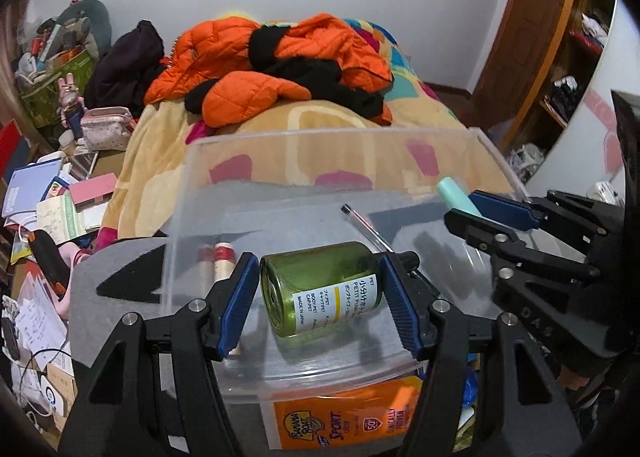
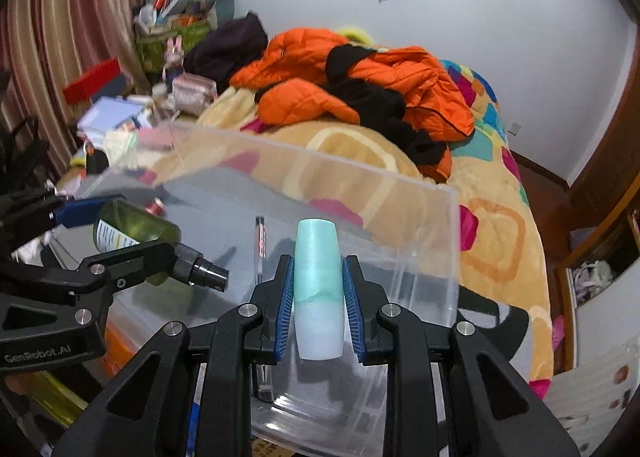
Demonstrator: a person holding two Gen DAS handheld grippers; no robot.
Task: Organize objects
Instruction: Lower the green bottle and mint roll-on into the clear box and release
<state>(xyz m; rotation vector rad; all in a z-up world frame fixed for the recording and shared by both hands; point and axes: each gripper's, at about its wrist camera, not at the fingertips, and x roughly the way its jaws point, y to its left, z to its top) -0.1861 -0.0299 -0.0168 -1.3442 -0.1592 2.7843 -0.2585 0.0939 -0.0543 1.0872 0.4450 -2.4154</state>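
A clear plastic bin (image 1: 188, 181) (image 2: 448, 241) stands at the foot of the bed. My left gripper (image 1: 320, 293) is shut on a green spray bottle (image 1: 320, 285) and holds it sideways over the bin; the bottle also shows in the right wrist view (image 2: 136, 231). My right gripper (image 2: 318, 289) is shut on a mint and white tube (image 2: 318, 289), held upright over the bin's right side; it also shows in the left wrist view (image 1: 460, 197). In the bin lie a clear pen (image 1: 362, 227) (image 2: 260, 245) and two red-capped tubes (image 1: 216, 261).
An orange Banana Boat sunscreen pack (image 1: 344, 417) lies under the bin's near edge. An orange and black jacket (image 1: 280, 65) lies on the patterned blanket (image 2: 500, 233). Books, papers and a pouch (image 1: 106, 129) crowd the left. Wooden shelves (image 1: 560, 57) stand at right.
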